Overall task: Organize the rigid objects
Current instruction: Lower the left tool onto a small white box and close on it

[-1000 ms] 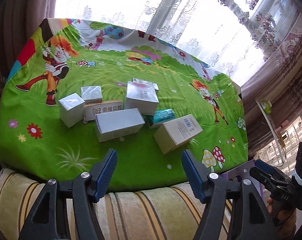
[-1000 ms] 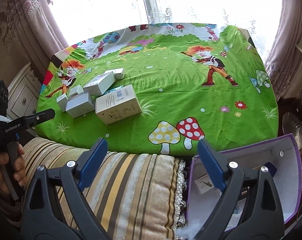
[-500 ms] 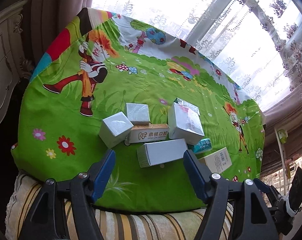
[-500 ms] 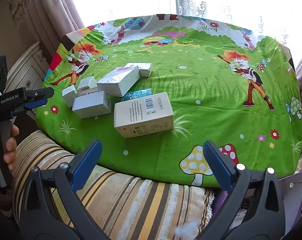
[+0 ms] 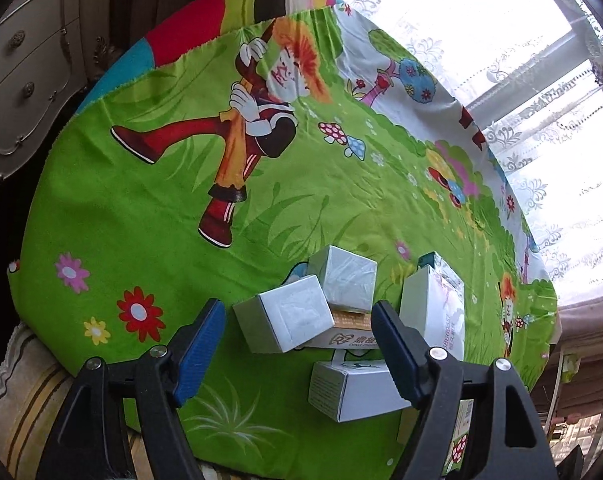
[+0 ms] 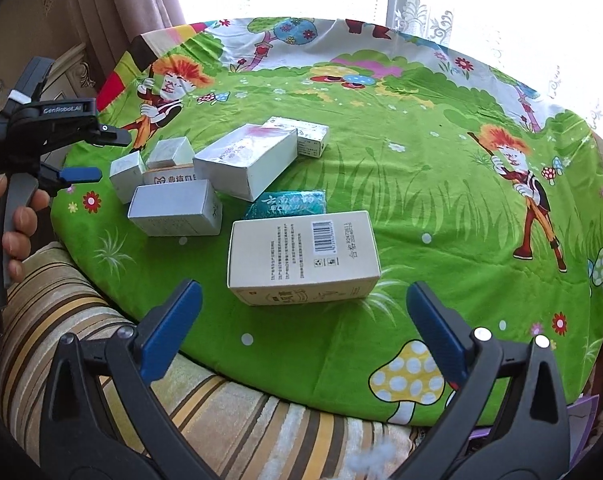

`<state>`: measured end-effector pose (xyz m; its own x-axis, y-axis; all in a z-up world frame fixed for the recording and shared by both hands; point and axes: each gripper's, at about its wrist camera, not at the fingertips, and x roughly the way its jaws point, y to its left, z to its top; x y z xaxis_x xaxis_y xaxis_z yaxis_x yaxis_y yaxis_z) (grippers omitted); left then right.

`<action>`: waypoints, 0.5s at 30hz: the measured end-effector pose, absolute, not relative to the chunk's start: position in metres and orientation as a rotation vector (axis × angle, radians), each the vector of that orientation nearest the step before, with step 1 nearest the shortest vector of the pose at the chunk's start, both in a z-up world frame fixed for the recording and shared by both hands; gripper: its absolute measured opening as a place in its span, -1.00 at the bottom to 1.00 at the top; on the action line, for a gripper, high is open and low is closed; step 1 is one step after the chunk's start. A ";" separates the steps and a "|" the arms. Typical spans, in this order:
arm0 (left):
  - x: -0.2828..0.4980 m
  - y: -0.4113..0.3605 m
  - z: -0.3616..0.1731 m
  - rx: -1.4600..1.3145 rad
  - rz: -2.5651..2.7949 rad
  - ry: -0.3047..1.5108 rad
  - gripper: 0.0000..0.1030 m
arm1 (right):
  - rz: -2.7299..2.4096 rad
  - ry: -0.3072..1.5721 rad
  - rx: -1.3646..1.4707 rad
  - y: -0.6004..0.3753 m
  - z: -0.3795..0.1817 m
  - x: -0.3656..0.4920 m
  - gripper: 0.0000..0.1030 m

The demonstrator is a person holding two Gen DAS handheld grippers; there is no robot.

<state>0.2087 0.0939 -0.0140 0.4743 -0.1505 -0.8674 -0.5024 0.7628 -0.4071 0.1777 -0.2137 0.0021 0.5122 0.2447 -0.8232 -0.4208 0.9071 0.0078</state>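
From my remote station, nearest in the right wrist view is my right claw point(image 6: 301, 328), jaws spread wide and empty, over the striped cushion point(image 6: 229, 420) at the near edge of the bench point(image 6: 441, 208), which carries a green cartoon-printed cloth. Just beyond its tips lies the barcode box point(image 6: 303, 258), flat on its side, touching neither blue pad. Behind that box sits the teal packet point(image 6: 287, 206), and to the left the grey box point(image 6: 175, 208) lies on the cloth. Farther back, the large white box point(image 6: 247, 164) rests tilted, with a small printed carton point(image 6: 301, 136) behind it. At the left edge a hand point(image 6: 15, 224) holds my left claw point(image 6: 81, 152) beside two small boxes. In the left wrist view, my left claw point(image 5: 297, 344) has just been opening; its jaws stand apart with the white cube point(image 5: 283, 320) between them, not pressed by either pad. Behind this cube sits the second cube point(image 5: 343, 284), on the orange-lettered box point(image 5: 349, 334). Beyond the bench are a lace curtain point(image 5: 541, 100) and a cabinet point(image 5: 25, 80).
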 end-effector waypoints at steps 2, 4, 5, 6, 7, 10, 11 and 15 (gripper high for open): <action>0.213 0.091 -0.020 -0.689 0.264 1.098 0.48 | 0.407 0.957 -0.220 -0.212 -0.001 0.180 0.99; 0.216 0.090 -0.028 -0.691 0.296 1.126 0.48 | 0.407 0.963 -0.229 -0.212 -0.004 0.184 0.99; 0.217 0.090 -0.032 -0.703 0.304 1.140 0.48 | 0.405 0.965 -0.230 -0.212 -0.006 0.185 0.99; 0.219 0.090 -0.035 -0.710 0.306 1.148 0.48 | 0.403 0.969 -0.229 -0.213 -0.007 0.187 0.99; 0.220 0.090 -0.037 -0.701 0.312 1.151 0.48 | 0.403 0.973 -0.226 -0.213 -0.008 0.188 0.99; 0.221 0.088 -0.043 -0.651 0.324 1.158 0.47 | 0.405 0.986 -0.230 -0.213 -0.011 0.192 0.99; 0.219 0.089 -0.044 -0.658 0.320 1.155 0.47 | 0.407 0.988 -0.231 -0.212 -0.011 0.193 0.99; 0.215 0.090 -0.043 -0.659 0.281 1.123 0.22 | 0.428 0.987 -0.225 -0.208 -0.011 0.193 0.99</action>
<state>0.2150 0.0903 -0.0425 0.4231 -0.1135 -0.8990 -0.5234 0.7793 -0.3447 0.1932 -0.2076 -0.0110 0.4776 0.2466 -0.8432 -0.4468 0.8946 0.0086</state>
